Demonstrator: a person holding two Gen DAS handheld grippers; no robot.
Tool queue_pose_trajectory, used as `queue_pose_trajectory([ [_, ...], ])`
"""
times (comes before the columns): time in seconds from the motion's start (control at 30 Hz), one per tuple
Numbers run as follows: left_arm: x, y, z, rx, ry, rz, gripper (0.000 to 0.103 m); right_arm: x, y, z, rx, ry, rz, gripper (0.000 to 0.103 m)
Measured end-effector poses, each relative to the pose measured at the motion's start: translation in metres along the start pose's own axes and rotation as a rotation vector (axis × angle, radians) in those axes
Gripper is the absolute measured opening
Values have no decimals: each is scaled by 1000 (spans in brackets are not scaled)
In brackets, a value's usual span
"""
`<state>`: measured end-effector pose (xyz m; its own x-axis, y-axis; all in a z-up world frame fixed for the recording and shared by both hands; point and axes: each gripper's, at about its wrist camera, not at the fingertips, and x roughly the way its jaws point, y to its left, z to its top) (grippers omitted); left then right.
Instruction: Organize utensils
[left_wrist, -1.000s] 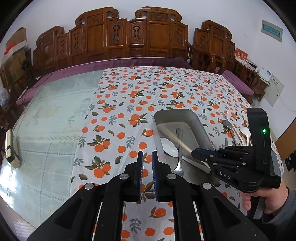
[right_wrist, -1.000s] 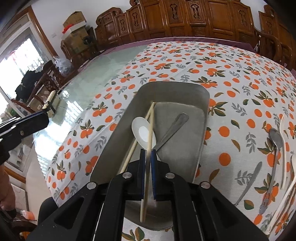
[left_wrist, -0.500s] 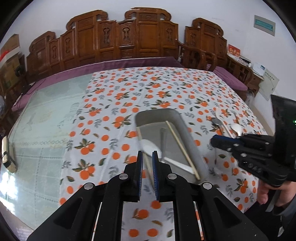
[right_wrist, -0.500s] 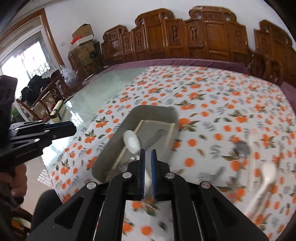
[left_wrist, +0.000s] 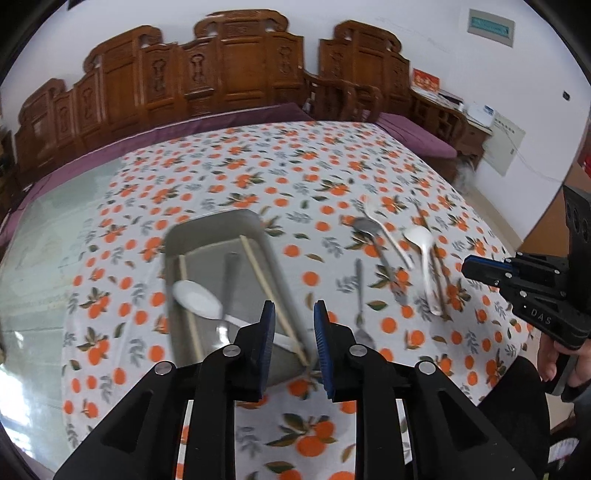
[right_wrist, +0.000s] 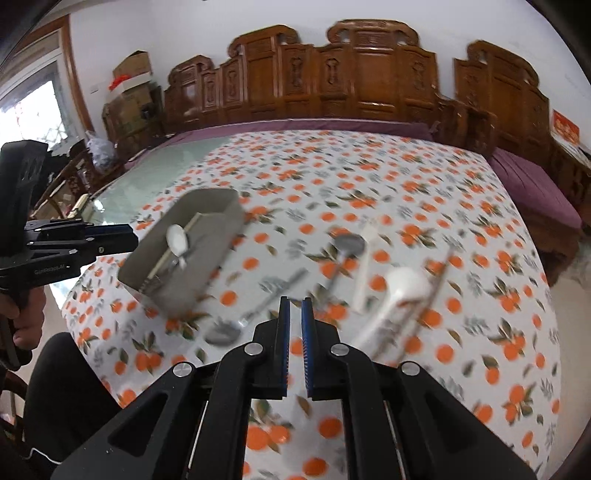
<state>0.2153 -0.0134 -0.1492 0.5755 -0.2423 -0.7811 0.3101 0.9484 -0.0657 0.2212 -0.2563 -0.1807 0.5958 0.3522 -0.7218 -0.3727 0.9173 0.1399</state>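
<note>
Scattered on the orange-print tablecloth (left_wrist: 280, 177), to the right of the metal tray (left_wrist: 173, 243), lie the utensils not yet sorted: a white plastic spoon (left_wrist: 421, 243), a metal spoon (left_wrist: 364, 227), a metal fork (left_wrist: 359, 291) and what look like thin chopsticks under the white spoon, though blur hides the detail. I'd guess they are all light and stiff; the steel pieces look slick and lie flat on the cloth, so the mid-handle is the place to pinch, and the plastic spoon by its neck, gently. Already in the tray are a white spoon (left_wrist: 197, 299), a metal utensil (left_wrist: 227, 284) and two chopsticks (left_wrist: 266, 284), one leaning on the right wall. The left gripper (left_wrist: 294, 341) hangs spread over the tray's near end, holding nothing. The right gripper (right_wrist: 296, 345) hovers above the cloth near the loose fork (right_wrist: 258, 310), its pads a narrow slit apart with nothing between them. Carved wooden benches (right_wrist: 369, 74) line the wall beyond the table.
</note>
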Motion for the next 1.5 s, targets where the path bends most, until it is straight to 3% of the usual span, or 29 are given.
queue_pose_trajectory([
  [0.23,22,-36,-7,39,45,-22,20,-4,-30,-20,55,-6,-57,9],
  [0.57,68,-74,-11,88,141,-13,20,-4,-39,-22,66,0,-46,9],
  [0.97,101,-86,-32,155,228,63,22,-10,-36,-18,65,-14,-22,9],
  [1.03,104,-86,-34,164,233,72,28,-10,-36,-18,66,-14,-21,9],
  [1.33,110,-87,-35,191,238,79,28,-10,-37,-19,69,-13,-21,9],
  [1.47,110,-86,-35,189,238,67,22,-10,-36,-19,68,-13,-19,9],
  [1.5,110,-85,-35,187,239,61,16,-10,-36,-19,68,-13,-20,9],
])
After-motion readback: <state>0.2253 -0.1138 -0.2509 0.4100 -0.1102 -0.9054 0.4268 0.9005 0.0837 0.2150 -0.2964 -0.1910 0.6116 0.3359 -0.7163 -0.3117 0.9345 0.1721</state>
